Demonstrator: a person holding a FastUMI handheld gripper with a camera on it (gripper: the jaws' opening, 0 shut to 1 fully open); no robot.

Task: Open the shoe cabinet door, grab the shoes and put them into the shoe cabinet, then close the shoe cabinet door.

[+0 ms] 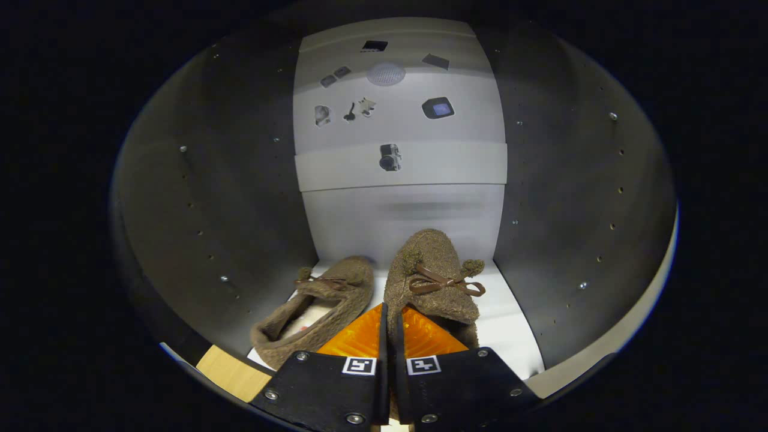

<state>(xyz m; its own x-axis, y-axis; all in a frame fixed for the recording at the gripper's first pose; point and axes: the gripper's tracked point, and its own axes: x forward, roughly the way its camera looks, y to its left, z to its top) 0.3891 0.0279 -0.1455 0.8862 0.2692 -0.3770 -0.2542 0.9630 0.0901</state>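
With jaws pinching it, right shoe (431, 276) sits inside cabinet (558, 198).

White cabinet shelf (510, 336): 2 brown slippers, left (315, 309) & right (432, 276), side by side.

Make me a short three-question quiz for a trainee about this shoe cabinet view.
1. True or false: both slippers are inside the cabinet.
2. Which slipper is the gripper pinching? A) left slipper B) right slipper
3. Fill in: each slipper has a brown ____ on top.

Key: 1 true. 2 B; the fingers are nearly closed on its heel edge. 3 bow.
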